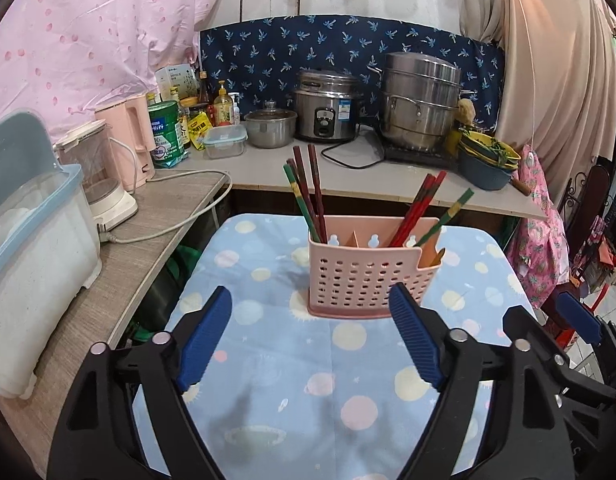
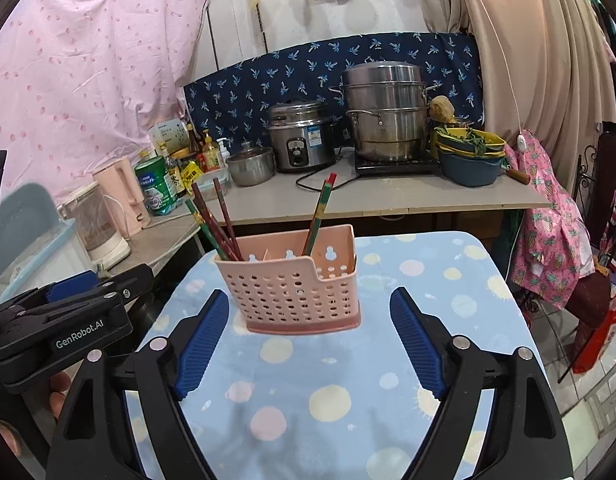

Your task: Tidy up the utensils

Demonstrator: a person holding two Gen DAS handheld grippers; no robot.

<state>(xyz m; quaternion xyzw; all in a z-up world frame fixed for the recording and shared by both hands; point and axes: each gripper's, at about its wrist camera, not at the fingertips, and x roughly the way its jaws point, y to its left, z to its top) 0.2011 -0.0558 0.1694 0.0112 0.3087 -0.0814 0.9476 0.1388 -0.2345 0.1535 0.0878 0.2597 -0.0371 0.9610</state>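
Observation:
A pink perforated utensil holder (image 1: pixel 359 280) stands on the small table with a blue planet-print cloth (image 1: pixel 292 384). Red and green chopsticks (image 1: pixel 308 188) lean in its left compartment, and more chopsticks (image 1: pixel 425 204) lean in its right one. My left gripper (image 1: pixel 309 292) is open just short of the holder, with nothing between its fingers. In the right wrist view the holder (image 2: pixel 292 288) sits just beyond my right gripper (image 2: pixel 309 294), which is open and empty. The left gripper (image 2: pixel 68 292) shows at that view's left edge.
Behind the table runs a counter (image 1: pixel 371 184) with a rice cooker (image 1: pixel 327 108), a steel steamer pot (image 1: pixel 419 100), stacked bowls (image 1: pixel 487 160), a small lidded pot (image 1: pixel 270 126) and bottles. A kettle (image 1: pixel 104 184) and a lidded plastic box (image 1: pixel 32 248) stand on the left shelf.

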